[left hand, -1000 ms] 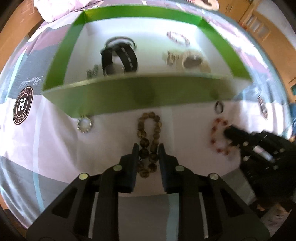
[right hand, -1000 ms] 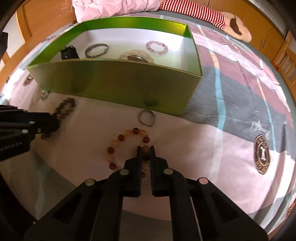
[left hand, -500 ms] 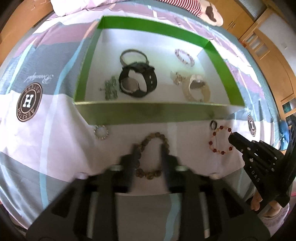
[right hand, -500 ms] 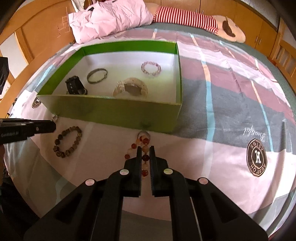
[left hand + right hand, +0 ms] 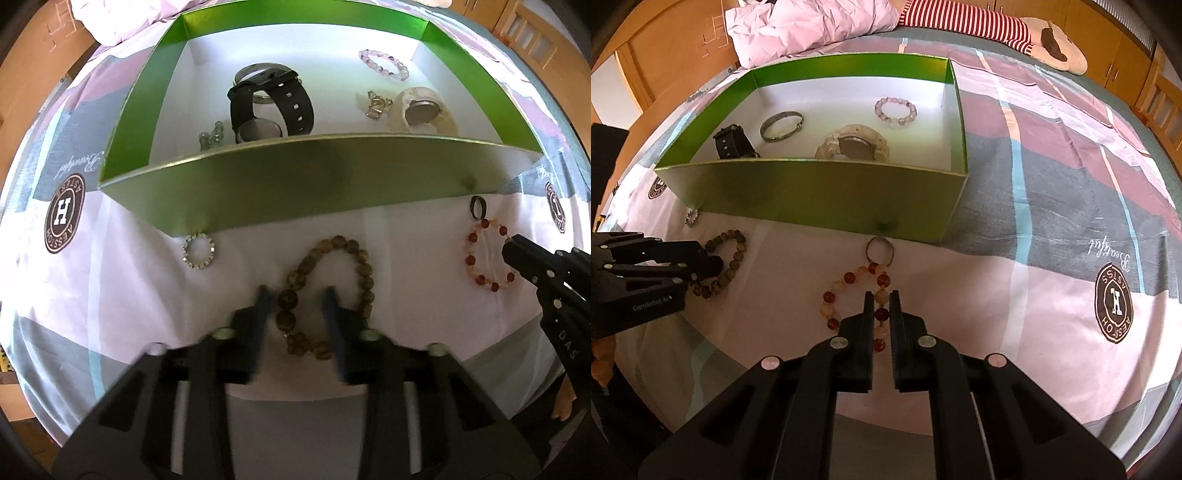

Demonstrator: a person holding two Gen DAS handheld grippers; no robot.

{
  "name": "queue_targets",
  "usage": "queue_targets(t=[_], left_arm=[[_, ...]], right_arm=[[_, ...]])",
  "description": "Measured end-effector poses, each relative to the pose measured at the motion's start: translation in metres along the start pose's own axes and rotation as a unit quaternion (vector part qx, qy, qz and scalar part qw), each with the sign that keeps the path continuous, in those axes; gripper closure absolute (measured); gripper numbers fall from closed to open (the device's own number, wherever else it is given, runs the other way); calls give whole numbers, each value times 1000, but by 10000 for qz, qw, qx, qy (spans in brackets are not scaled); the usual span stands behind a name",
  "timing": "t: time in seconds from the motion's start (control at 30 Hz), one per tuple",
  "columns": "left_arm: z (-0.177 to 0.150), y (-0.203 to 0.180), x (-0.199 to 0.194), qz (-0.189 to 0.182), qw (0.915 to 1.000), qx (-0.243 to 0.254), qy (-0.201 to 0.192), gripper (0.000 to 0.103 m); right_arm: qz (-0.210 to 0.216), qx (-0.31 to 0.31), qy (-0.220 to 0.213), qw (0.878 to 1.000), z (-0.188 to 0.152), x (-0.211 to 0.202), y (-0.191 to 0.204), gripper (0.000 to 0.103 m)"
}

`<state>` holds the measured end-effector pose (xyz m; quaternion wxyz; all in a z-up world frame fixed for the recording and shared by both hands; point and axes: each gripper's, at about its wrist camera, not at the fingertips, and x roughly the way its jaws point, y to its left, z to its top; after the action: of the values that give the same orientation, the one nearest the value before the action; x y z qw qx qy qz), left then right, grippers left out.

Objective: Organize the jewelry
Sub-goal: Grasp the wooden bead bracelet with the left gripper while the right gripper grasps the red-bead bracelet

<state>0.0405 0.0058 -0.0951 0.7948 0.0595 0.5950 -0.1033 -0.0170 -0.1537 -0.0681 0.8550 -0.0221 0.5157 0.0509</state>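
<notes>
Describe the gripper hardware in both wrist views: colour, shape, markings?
Both are matte black plastic. The left gripper and right gripper each have two flat, narrow fingers on angular, cut-out arms with round silver screw heads. White lettering marks their sides, only partly legible. No cables or sleeves visible.

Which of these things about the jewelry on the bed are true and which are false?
1. The black watch lies inside the green box. True.
2. The brown bead bracelet is already in the box. False: it lies on the bedspread, between the left hand-held gripper's fingers.
3. The right hand-held gripper is shut on the red bead bracelet. True.
4. The box is blue. False: it is green.
5. A small dark ring lies on the bedspread beside the box. True.
</notes>
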Motion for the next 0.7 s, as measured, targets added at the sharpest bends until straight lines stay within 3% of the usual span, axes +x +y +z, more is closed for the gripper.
queue_targets(t=[0.1, 0.7], left_arm=[[-1, -3, -1, -24, 10000, 58, 20, 88], [1, -7, 3, -10, 10000, 46, 69, 86]], right_arm=[[-11, -23, 28, 10000, 1, 3, 1, 96], [-30, -39, 83, 10000, -3, 6, -1, 96]])
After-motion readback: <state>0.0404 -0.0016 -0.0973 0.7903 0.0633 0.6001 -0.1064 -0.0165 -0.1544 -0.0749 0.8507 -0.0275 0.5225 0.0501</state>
